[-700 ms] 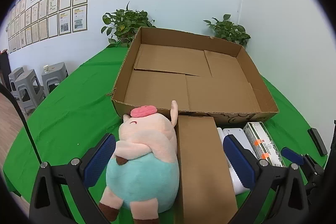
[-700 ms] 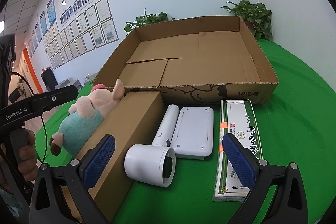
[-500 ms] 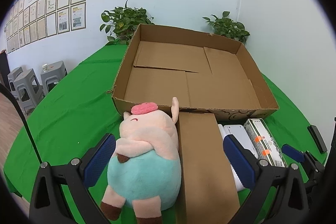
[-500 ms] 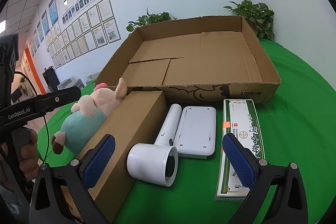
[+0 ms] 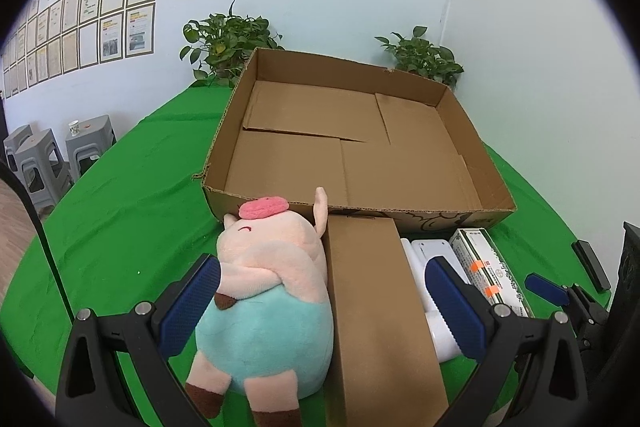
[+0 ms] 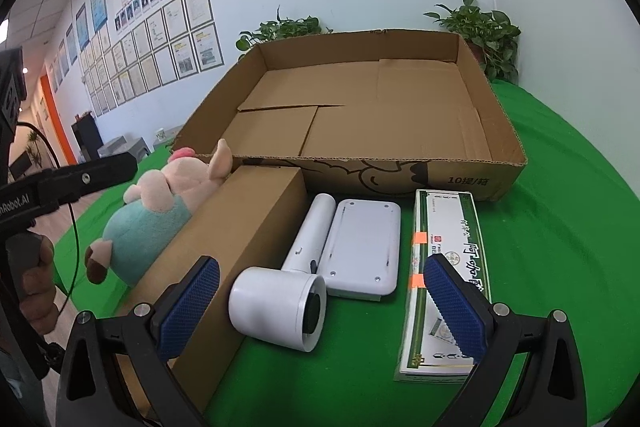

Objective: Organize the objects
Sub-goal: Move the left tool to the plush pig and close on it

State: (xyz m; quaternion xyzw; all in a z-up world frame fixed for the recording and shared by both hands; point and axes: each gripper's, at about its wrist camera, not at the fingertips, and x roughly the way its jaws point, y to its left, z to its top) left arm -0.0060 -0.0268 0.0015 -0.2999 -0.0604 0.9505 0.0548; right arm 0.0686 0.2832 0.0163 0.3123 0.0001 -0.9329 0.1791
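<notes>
A large open cardboard tray box (image 5: 440, 95) (image 6: 472, 181) stands empty on the green table. In front of it lie a plush pig (image 5: 268, 287) (image 6: 156, 211), a long brown carton (image 5: 372, 307) (image 6: 240, 239), a white hair dryer (image 6: 288, 291) (image 5: 436, 335), a flat white device (image 6: 364, 243) (image 5: 432, 251) and a green-white packet box (image 6: 448, 267) (image 5: 492, 267). My left gripper (image 5: 320, 307) is open above the pig and carton. My right gripper (image 6: 320, 303) is open above the hair dryer. Neither holds anything.
Two potted plants (image 5: 228, 43) (image 5: 424, 55) stand behind the tray by the white wall. Grey stools (image 5: 40, 163) stand off the table's left. The right gripper shows at the left view's right edge (image 5: 560, 295); a small black object (image 5: 592, 263) lies there.
Both grippers have drifted slightly; the tray and objects sit a little lower in both views. Nothing on the table has moved and both grippers stay open.
</notes>
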